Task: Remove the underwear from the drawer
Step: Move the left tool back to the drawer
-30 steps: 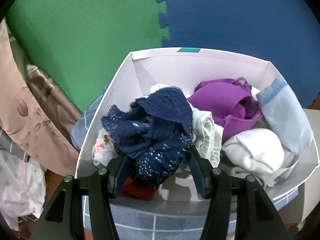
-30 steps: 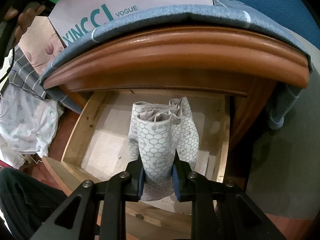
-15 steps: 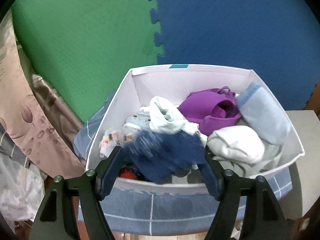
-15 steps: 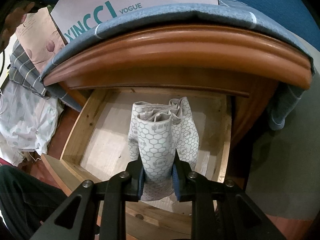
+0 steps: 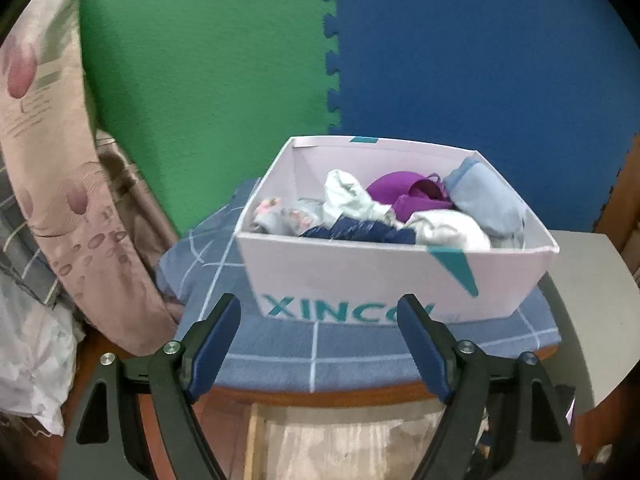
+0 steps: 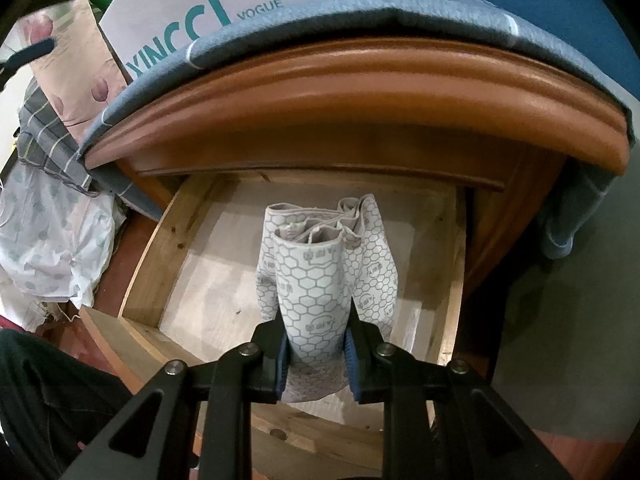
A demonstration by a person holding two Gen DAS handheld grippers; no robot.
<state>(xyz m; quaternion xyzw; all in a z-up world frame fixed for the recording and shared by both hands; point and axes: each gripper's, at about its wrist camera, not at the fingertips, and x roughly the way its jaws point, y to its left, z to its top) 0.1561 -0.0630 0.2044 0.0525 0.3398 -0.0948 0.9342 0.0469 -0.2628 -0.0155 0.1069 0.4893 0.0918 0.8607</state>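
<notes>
Nearest in the right wrist view, the right gripper (image 6: 316,354) is clamped on a folded pair of honeycomb-print underwear (image 6: 316,276), its blue pads pressing the lower part of the bundle from both sides, and the rest of the fabric rising ahead of the jaws. The bundle sits over the pale wooden floor of the open drawer (image 6: 224,276); whether its lower edge touches the wood I cannot tell. Beyond it runs the rounded brown edge of the cabinet top (image 6: 360,92), covered by a blue checked cloth (image 6: 360,12). In the left wrist view the left gripper (image 5: 320,344) is wide and empty; its jaws have just been opening, with nothing between them, and it hangs in front of the white cardboard box (image 5: 360,276) that stands on that cloth. The box already holds a navy lace garment (image 5: 360,234), a purple bra (image 5: 408,196) and pale pieces. The step in hand looks like the grasp of the last item in the drawer. The next move calls for lifting it clear of the drawer front and the overhanging cabinet edge, then carrying it up to the box.
</notes>
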